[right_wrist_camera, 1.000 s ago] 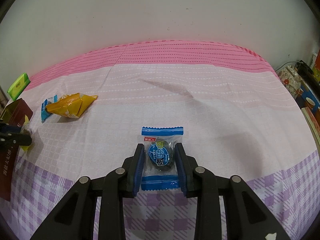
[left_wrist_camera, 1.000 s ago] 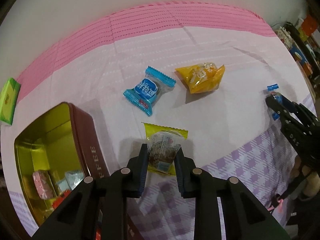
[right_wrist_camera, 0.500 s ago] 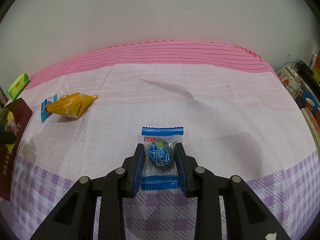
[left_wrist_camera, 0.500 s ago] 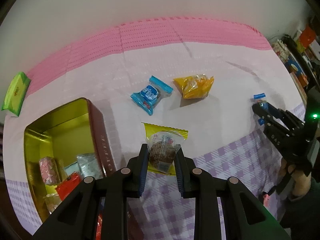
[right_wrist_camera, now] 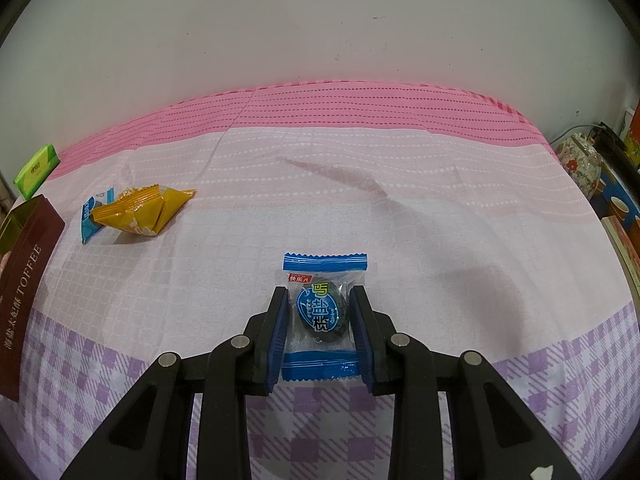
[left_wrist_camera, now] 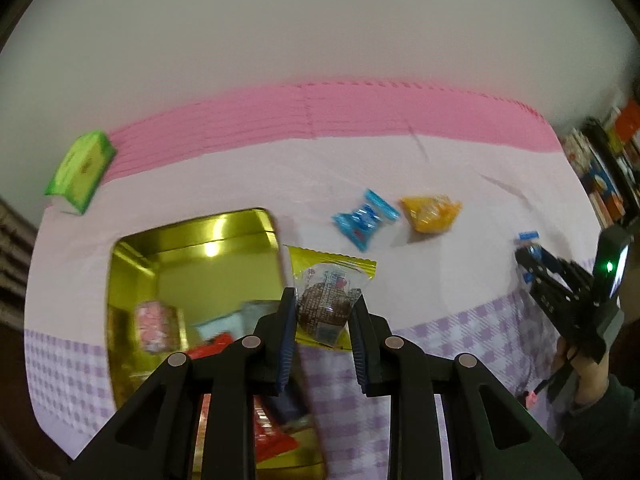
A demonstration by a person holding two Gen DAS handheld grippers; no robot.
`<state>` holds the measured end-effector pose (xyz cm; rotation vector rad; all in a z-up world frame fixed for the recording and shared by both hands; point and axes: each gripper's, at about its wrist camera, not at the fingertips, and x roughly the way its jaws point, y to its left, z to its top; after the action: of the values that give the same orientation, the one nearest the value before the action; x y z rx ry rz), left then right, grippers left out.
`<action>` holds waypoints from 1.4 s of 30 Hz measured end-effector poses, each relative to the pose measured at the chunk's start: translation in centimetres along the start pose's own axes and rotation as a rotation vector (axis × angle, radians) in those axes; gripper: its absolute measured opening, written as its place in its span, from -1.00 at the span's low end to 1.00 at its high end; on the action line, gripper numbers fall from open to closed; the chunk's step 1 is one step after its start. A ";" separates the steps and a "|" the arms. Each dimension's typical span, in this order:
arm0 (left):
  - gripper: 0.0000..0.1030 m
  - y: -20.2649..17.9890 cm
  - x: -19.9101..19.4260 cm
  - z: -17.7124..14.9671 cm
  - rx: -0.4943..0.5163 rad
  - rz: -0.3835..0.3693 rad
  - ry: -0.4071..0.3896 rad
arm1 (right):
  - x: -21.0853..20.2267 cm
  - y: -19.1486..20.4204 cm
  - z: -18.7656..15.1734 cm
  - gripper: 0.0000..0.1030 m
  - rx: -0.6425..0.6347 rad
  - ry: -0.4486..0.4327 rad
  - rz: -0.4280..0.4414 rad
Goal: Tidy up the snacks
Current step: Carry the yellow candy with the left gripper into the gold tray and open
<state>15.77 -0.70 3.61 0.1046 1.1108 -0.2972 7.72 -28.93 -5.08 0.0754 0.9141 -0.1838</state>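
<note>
Since the earlier frame, the left gripper [left_wrist_camera: 323,316] has carried its yellow-edged snack [left_wrist_camera: 326,304] up from the cloth and leftward, so the open gold tin [left_wrist_camera: 192,248] now lies just beside and partly below it, while the right gripper [right_wrist_camera: 319,320] has not moved at all. The left gripper is closed on the clear middle of the packet, where a brown piece shows; its yellow ends stick out above and below the fingers. The right gripper is closed in the same way on the blue plum candy [right_wrist_camera: 322,312], which seems to rest on the checked cloth of the tabletop [right_wrist_camera: 400,220].

Several wrapped sweets already lie inside the tin. Two more snacks wait on the cloth, well apart from both grippers: a blue twisted packet [left_wrist_camera: 366,218] and an orange pouch [left_wrist_camera: 432,212], just beside each other. A green pack [left_wrist_camera: 80,166] lies at the far left edge.

The risks, as I judge them:
- The left view is blurred, so this hand moves quickly. If it opens too early, the packet can fall on the tin's rim or outside it.
- The wrapper is smooth and thin, and it can slip between the pads during the swing.
- The tin looks light. A low pass can push its wall and shift it.
- The right packet is held only at its sides and can rotate when it is lifted.
</note>
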 end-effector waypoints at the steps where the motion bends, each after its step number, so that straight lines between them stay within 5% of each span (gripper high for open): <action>1: -0.50 0.8 -0.3 0.1 -0.016 0.009 -0.004 | 0.0 0.0 0.0 -0.44 0.000 0.000 0.000; 15: -0.50 8.5 1.3 -0.7 -0.178 0.109 0.036 | 0.0 0.0 0.0 -0.44 -0.001 0.000 0.000; 42: -0.49 8.4 5.7 -1.6 -0.175 0.134 0.134 | 0.0 0.0 0.0 -0.43 -0.004 0.000 0.000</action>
<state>19.11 6.61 -2.73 0.0434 1.2520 -0.0728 7.66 -28.93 -5.08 0.0719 0.9140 -0.1822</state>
